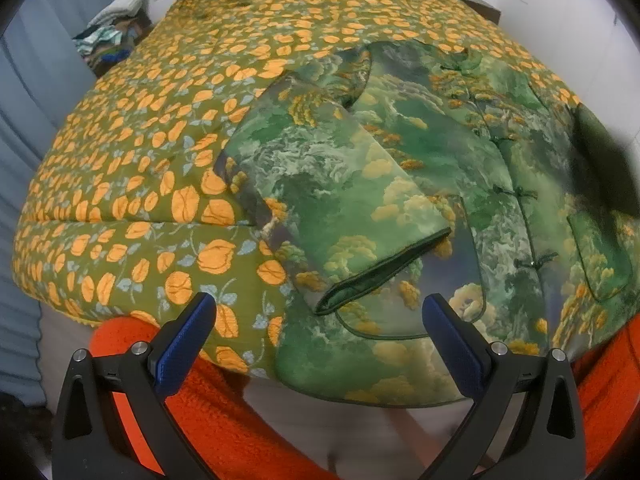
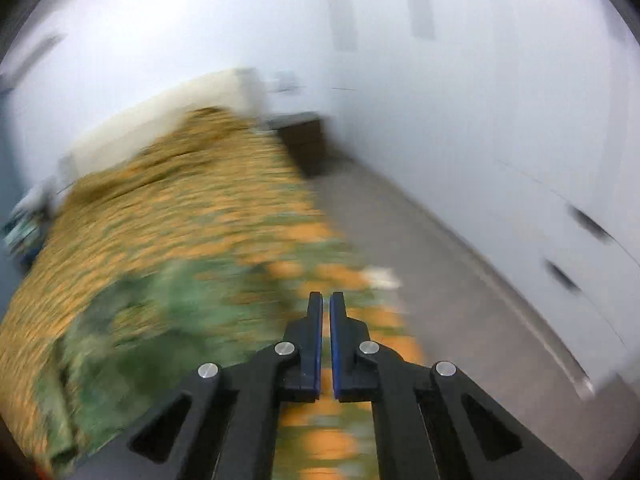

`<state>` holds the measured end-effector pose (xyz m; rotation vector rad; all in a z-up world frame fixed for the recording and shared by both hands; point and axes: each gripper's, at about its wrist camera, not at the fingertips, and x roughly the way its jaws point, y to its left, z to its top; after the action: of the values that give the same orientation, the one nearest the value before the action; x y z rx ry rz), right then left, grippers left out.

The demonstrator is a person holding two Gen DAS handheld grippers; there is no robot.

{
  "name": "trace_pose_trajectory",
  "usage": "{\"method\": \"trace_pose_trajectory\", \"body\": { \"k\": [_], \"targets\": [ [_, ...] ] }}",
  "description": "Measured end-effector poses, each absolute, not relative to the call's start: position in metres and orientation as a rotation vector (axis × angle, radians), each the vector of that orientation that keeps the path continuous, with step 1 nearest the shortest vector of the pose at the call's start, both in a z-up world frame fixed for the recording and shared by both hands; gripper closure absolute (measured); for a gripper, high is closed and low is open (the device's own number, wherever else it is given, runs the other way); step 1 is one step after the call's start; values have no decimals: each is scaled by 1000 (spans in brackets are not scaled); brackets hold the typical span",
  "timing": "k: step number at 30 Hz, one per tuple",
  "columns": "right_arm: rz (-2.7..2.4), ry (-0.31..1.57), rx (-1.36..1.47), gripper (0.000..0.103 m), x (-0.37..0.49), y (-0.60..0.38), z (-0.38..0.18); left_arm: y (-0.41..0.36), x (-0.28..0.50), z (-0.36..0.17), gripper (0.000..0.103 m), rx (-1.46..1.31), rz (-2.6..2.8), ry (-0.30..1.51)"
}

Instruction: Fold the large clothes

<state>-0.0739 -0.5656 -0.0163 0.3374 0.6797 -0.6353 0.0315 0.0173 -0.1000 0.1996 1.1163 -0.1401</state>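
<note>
My left gripper (image 1: 318,316) hangs wide open over the green brocade jacket (image 1: 420,200) on the floral quilt (image 1: 160,140); its near sleeve (image 1: 340,200) lies folded across. My right gripper (image 2: 326,312) is pinched together, empty. I'd take the hem at six o'clock squarely.

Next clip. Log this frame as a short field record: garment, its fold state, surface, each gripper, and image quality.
garment: green jacket with a cloud and tree print
fold state: one sleeve laid across the front; body otherwise spread flat
surface: bed quilt, olive with orange flowers
left gripper: open, holding nothing, near the sleeve cuff
right gripper: nearly closed, nothing visible between the fingers
image quality: left wrist view sharp; right wrist view heavily motion-blurred
</note>
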Motion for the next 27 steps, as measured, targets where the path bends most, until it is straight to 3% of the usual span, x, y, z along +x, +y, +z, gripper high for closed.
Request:
{"method": "trace_pose_trajectory", "body": {
  "k": [5, 6, 7, 8, 9, 10, 16, 20, 21, 22, 23, 24, 27],
  "targets": [
    [-763, 808, 314, 90, -107, -587, -58, 16, 35, -104, 0, 209, -127, 1136],
    [-703, 844, 275, 79, -101, -570, -67, 15, 36, -104, 0, 210, -125, 1138],
    [-637, 868, 240, 55, -95, -553, -74, 14, 36, -104, 0, 211, -123, 1138],
    [-570, 885, 205, 39, -87, -533, -78, 12, 37, -104, 0, 213, -122, 1139],
    [-475, 901, 155, 14, -74, -502, -82, 11, 37, -104, 0, 214, -123, 1139],
    [-384, 903, 112, 7, -67, -476, -86, 9, 36, -103, 0, 215, -127, 1136],
    [127, 968, -229, 7, -26, -318, -130, 10, 29, -99, 0, 224, -128, 1128],
    [146, 1035, -503, 10, 2, -270, -188, 23, 29, -101, 0, 193, -103, 1138],
    [105, 1061, -513, 29, 11, -275, -199, 27, 30, -101, 0, 182, -97, 1141],
    [72, 1074, -466, 64, 18, -284, -200, 30, 30, -101, 0, 174, -90, 1143],
    [47, 1069, -394, 84, 19, -299, -194, 32, 30, -101, 0, 169, -85, 1142],
    [-2, 1045, -308, 95, 18, -317, -180, 35, 31, -101, 0, 168, -79, 1140],
    [-154, 901, -21, 95, 2, -390, -113, 39, 33, -102, 0, 173, -70, 1138]
  ]
}}
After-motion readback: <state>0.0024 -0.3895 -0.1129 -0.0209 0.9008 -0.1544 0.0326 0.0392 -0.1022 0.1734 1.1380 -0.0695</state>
